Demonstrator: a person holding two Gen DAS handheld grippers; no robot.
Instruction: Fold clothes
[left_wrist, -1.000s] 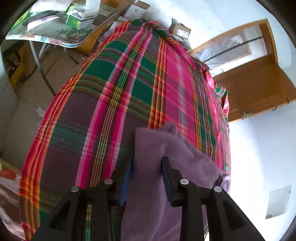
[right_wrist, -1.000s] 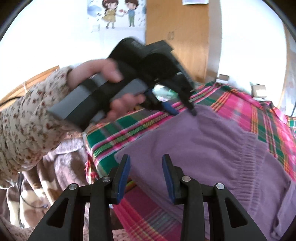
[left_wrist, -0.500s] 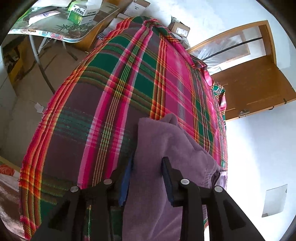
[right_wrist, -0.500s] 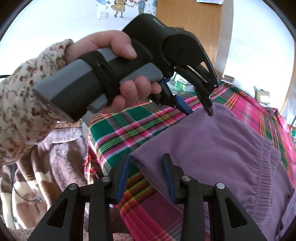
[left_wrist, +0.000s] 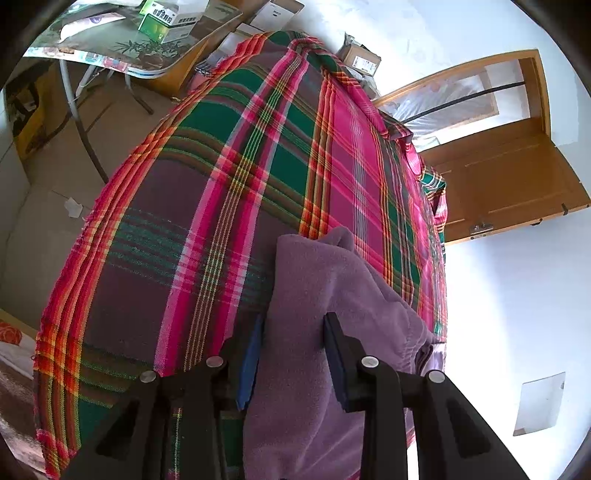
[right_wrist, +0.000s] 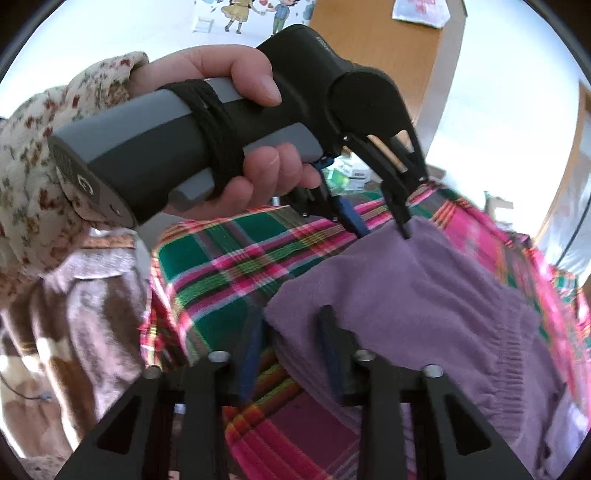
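A purple fleece garment (left_wrist: 332, 295) lies folded on a bed under a red, green and pink plaid cloth (left_wrist: 221, 166). My left gripper (left_wrist: 291, 350) stands open, its blue pads astride one edge of the garment. In the right wrist view the same garment (right_wrist: 424, 302) has its near corner between the fingers of my right gripper (right_wrist: 291, 347), which is also open. A hand (right_wrist: 229, 74) in a floral sleeve holds the left gripper (right_wrist: 380, 227), tips down at the garment's far corner.
A desk (left_wrist: 147, 40) with boxes stands past the bed's far left corner, bare floor beside it. A wooden door (left_wrist: 509, 177) is at the right. A brown patterned blanket (right_wrist: 74, 332) hangs at the bed's near side.
The right gripper has moved forward until the garment's near corner lies between its fingers. The left gripper has come down onto the far corner. Both stay open.
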